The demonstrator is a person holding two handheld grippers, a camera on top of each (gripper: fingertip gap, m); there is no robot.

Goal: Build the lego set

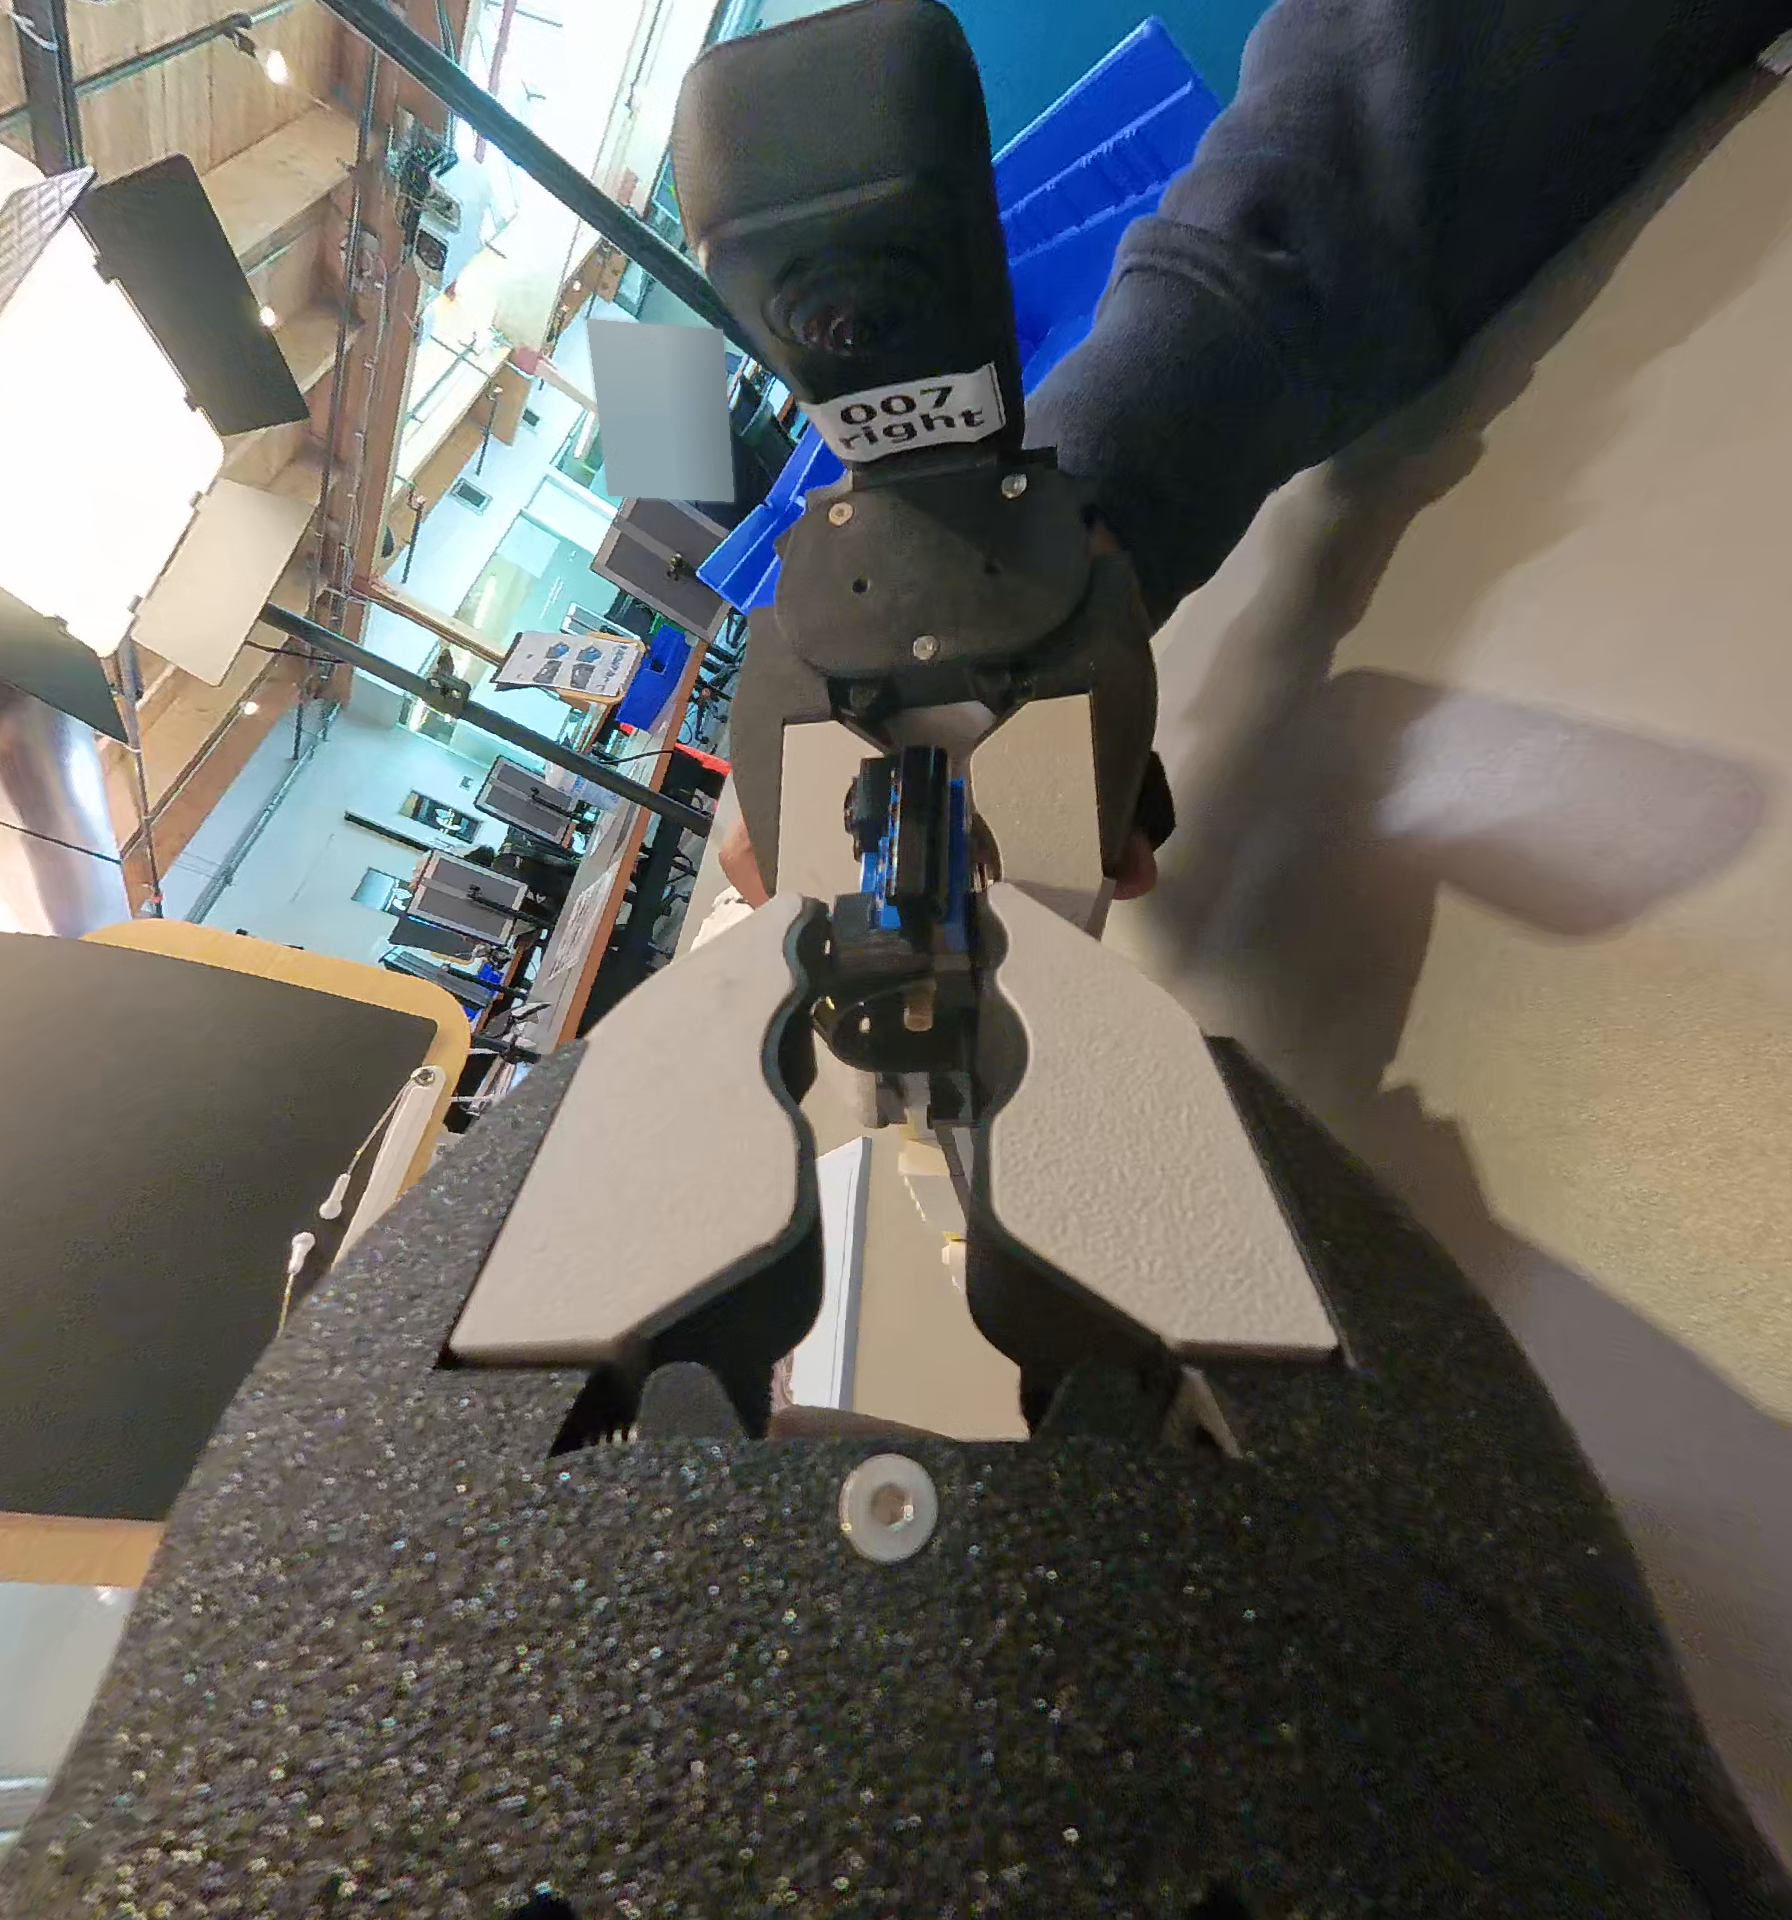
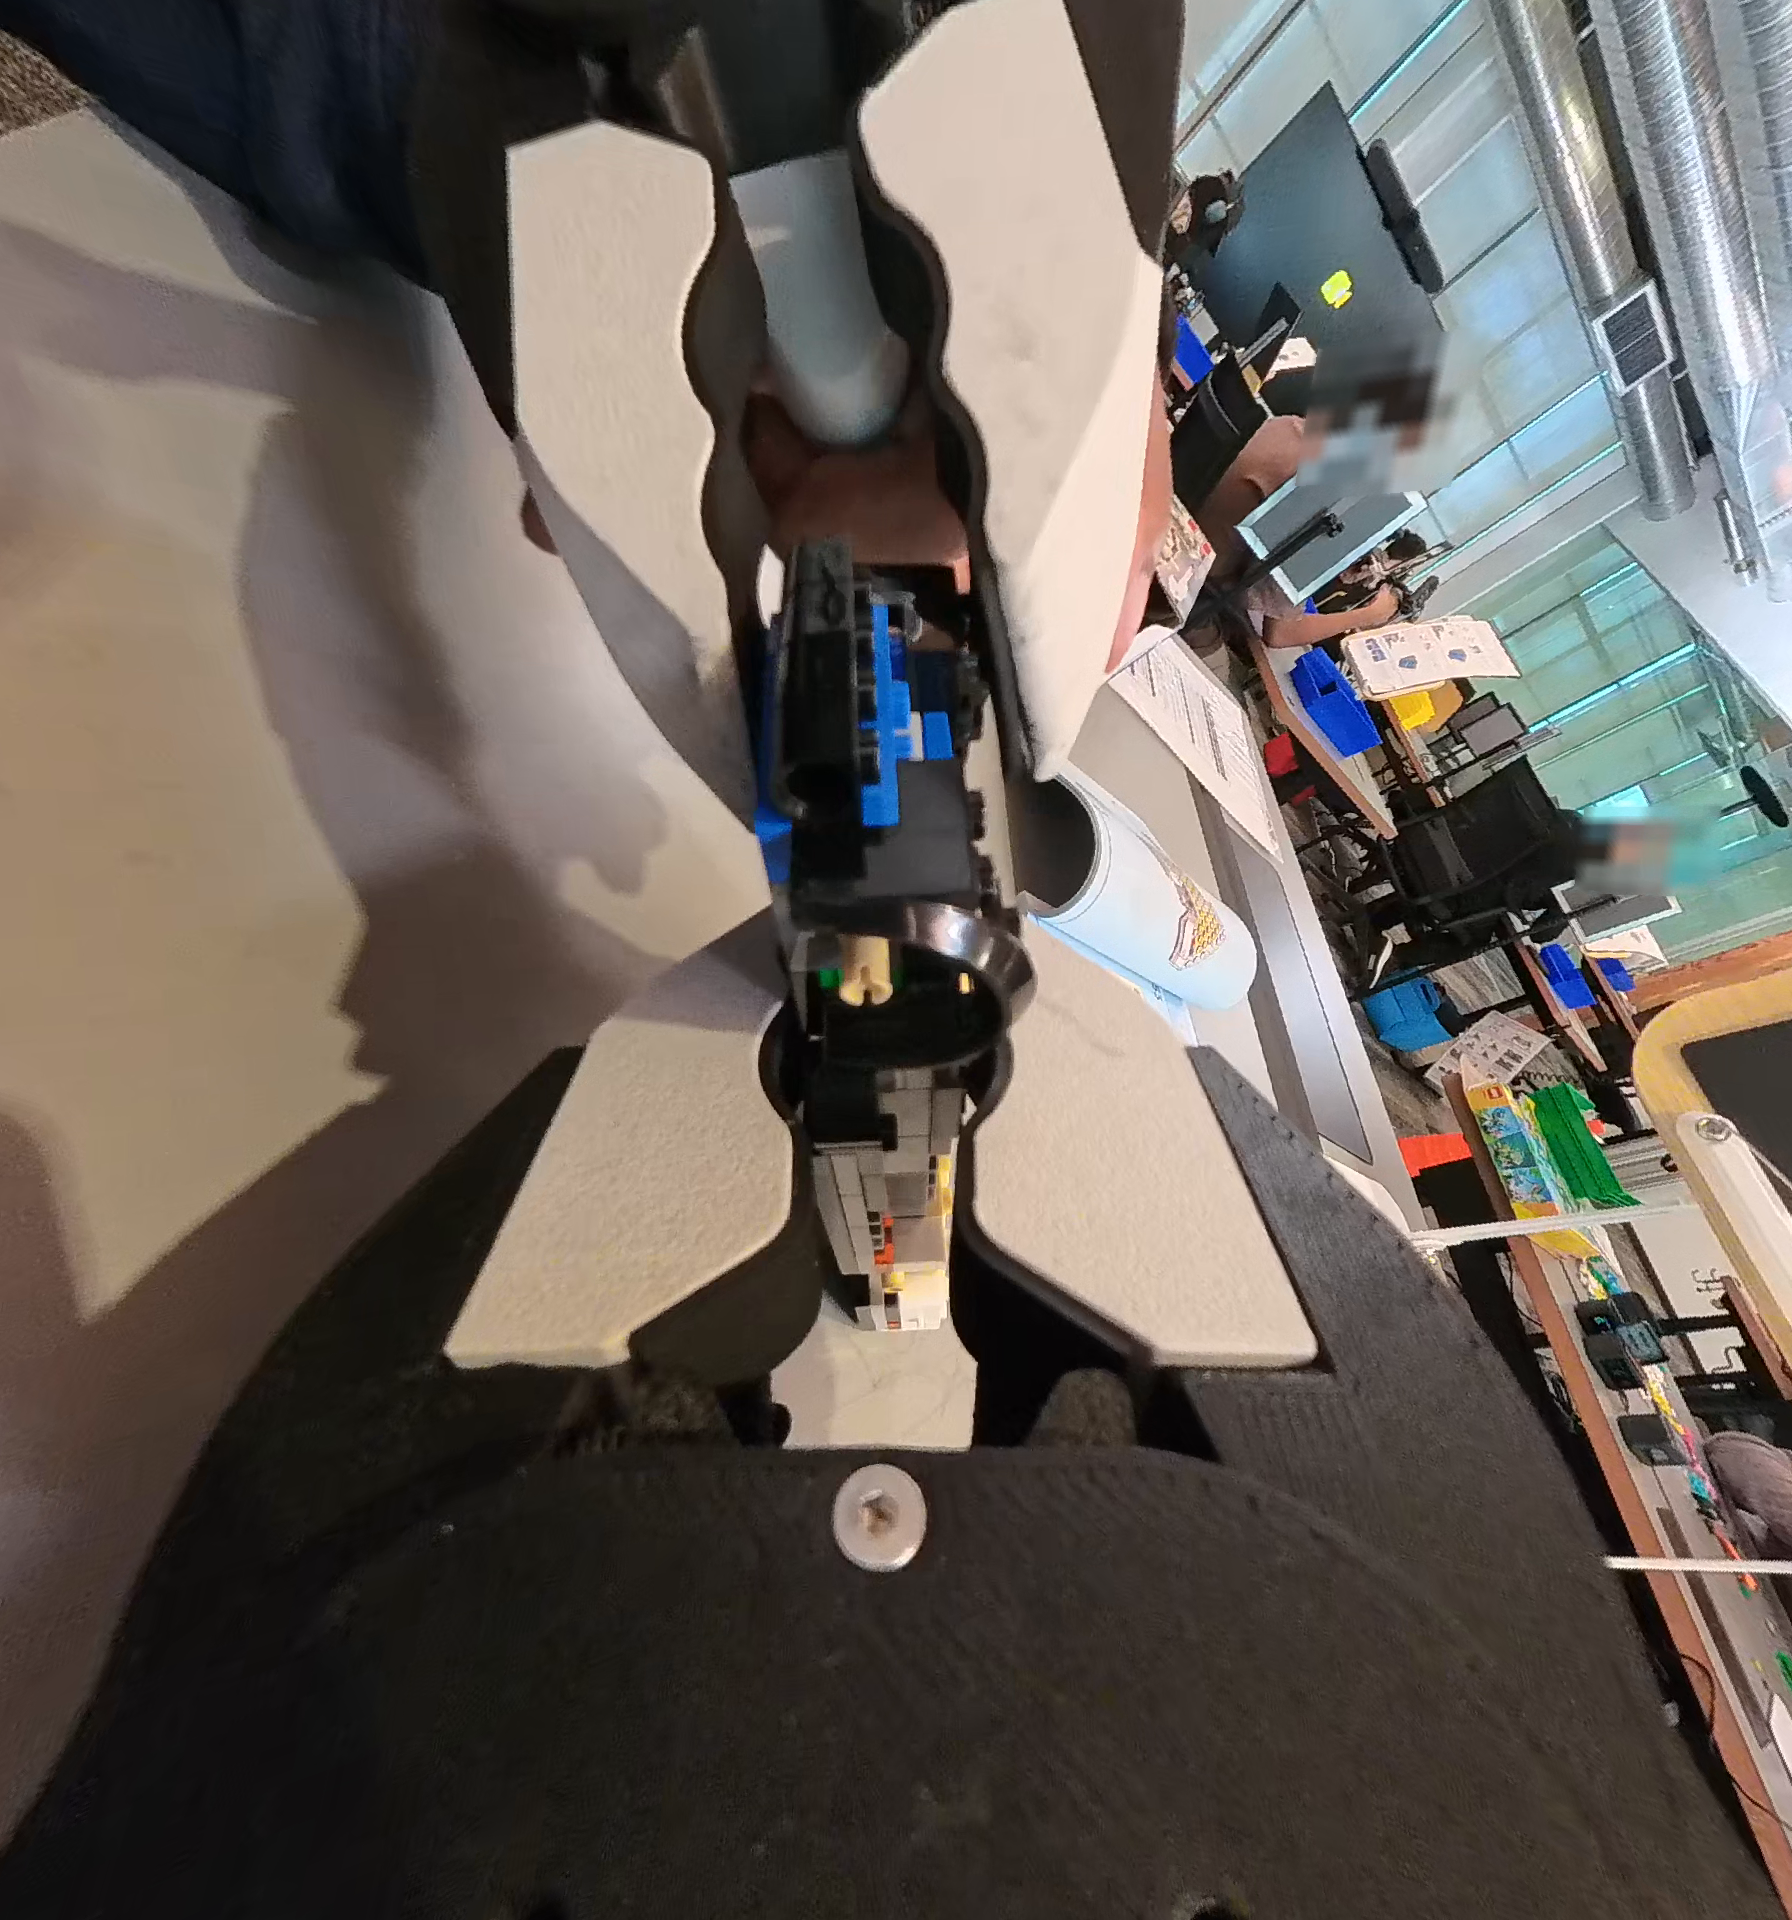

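Grippers, left [image 1: 897, 997] and right [image 2: 887, 1029], both gripped one black, blue and grey toy-brick assembly [image 2: 876, 831] above the beige bench [image 2: 92, 727], jaws narrowly parted.

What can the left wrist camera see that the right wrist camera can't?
Only the left wrist view shows the bright studio light panel and the right gripper's camera housing. Only the right wrist view shows the rolled paper tube and the grey and yellow bricks at the model's near end. Both show the black and blue brick model clamped between the left gripper and right gripper.
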